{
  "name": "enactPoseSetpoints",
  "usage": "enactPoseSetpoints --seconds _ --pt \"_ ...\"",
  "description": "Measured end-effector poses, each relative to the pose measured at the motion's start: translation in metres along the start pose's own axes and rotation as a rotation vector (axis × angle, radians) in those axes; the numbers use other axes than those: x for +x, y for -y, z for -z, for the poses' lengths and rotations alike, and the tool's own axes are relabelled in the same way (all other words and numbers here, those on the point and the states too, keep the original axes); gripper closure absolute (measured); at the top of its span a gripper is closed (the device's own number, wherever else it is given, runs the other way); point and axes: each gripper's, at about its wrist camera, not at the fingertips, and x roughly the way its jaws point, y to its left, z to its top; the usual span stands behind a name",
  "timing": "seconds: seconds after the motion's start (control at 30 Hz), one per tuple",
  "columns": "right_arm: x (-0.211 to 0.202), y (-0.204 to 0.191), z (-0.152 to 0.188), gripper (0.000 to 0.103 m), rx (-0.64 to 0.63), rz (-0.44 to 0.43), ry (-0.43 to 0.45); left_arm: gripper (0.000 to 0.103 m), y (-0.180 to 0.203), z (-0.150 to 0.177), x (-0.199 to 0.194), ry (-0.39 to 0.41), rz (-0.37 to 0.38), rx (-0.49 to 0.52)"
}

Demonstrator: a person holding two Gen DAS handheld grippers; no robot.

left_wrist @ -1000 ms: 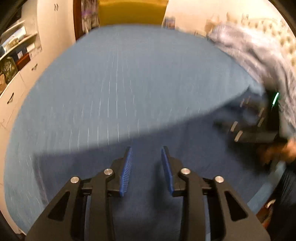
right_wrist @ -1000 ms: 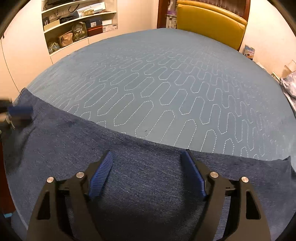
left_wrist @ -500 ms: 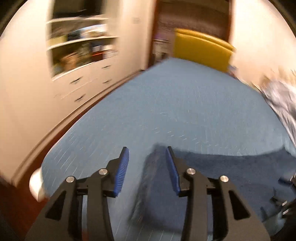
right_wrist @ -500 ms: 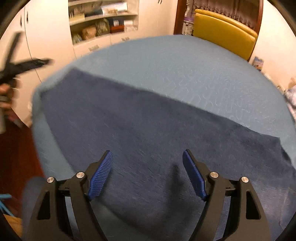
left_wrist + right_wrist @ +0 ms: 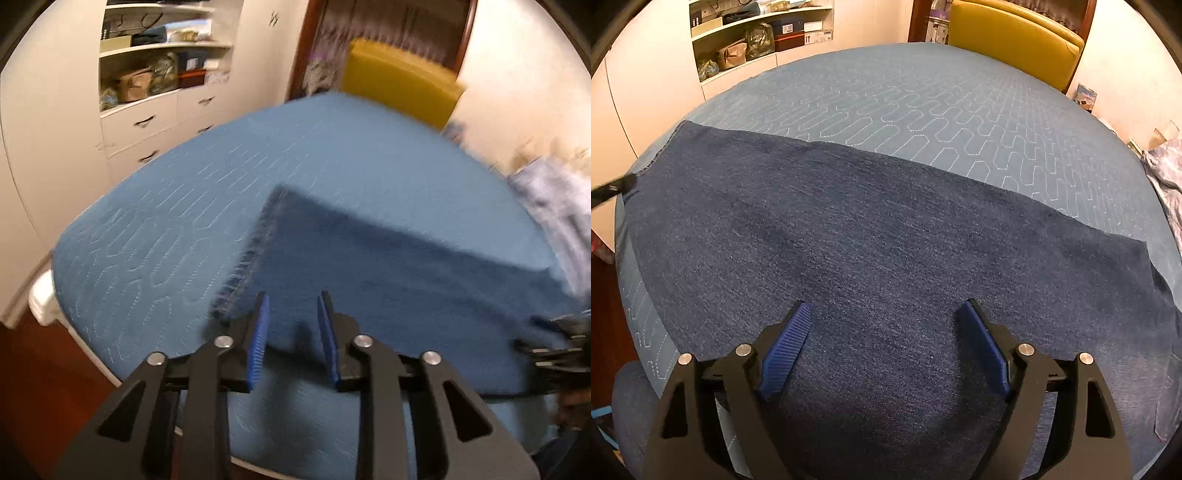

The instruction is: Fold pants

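Dark blue denim pants lie flat across the near part of a blue quilted bed, running from the left edge to the right. My right gripper hovers wide open over the pants' near middle, with nothing between its pads. In the left wrist view my left gripper is open just short of the pants' frayed hem end, holding nothing. The left gripper's tip shows by the hem at the left edge of the right wrist view. The right gripper appears blurred at the far right.
A yellow padded headboard stands beyond the bed. White shelves with bags and boxes and drawers line the left wall. A pale patterned cloth lies at the bed's right side. Dark wooden floor shows past the bed's near left corner.
My left gripper has swung from above the pants' middle to their left hem end, still open. The right gripper stayed wide open, and its view now takes in the whole spread pants.
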Motion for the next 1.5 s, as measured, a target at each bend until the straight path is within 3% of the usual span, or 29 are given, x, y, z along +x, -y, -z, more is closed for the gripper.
enactPoseSetpoints --seconds 0.07,0.17,0.27,0.33,0.43,0.57,0.7,0.83,0.93,1.07,1.17,1.3,1.43,1.5 --pt "-0.006 -0.001 -0.003 0.024 -0.003 0.007 0.023 0.088 -0.014 -0.004 0.001 0.016 0.006 -0.037" --pt "-0.012 0.0 -0.014 0.024 0.022 0.042 0.058 0.081 -0.022 -0.015 -0.007 0.06 -0.157 -0.059" --pt "-0.023 0.004 -0.015 0.024 0.053 0.061 0.076 0.076 0.005 -0.032 -0.021 0.106 -0.069 -0.011" --pt "-0.032 0.007 -0.011 0.024 0.08 0.068 0.08 0.07 0.044 -0.039 -0.025 0.101 0.017 0.051" --pt "-0.049 0.019 0.0 0.023 0.131 0.082 0.096 0.048 0.111 -0.032 -0.028 0.063 0.159 0.087" --pt "-0.06 0.032 0.013 0.023 0.172 0.094 0.085 0.045 0.181 -0.001 -0.018 -0.045 0.211 0.091" --pt "-0.065 0.045 0.027 0.023 0.206 0.097 0.073 0.045 0.226 0.03 -0.002 -0.101 0.156 0.17" --pt "-0.064 0.052 0.036 0.023 0.226 0.108 0.06 0.045 0.241 0.047 0.019 -0.153 0.046 0.246" --pt "-0.064 0.053 0.038 0.022 0.238 0.108 0.059 0.043 0.24 0.06 0.024 -0.174 0.041 0.225" --pt "-0.059 0.052 0.04 0.015 0.252 0.101 0.05 0.029 0.242 0.071 0.026 -0.183 -0.001 0.274" --pt "-0.041 0.05 0.044 0.015 0.255 0.12 -0.007 0.023 0.238 0.073 0.028 -0.195 -0.015 0.236" --pt "-0.016 0.055 0.056 0.015 0.285 0.106 -0.082 0.002 0.232 0.069 0.034 -0.205 -0.086 0.2" --pt "-0.013 0.058 0.061 0.004 0.308 0.118 -0.069 0.002 0.231 0.068 0.033 -0.185 -0.101 0.215" --pt "-0.012 0.062 0.064 0.004 0.34 0.098 -0.056 0.002 0.231 0.073 0.031 -0.158 -0.099 0.225"
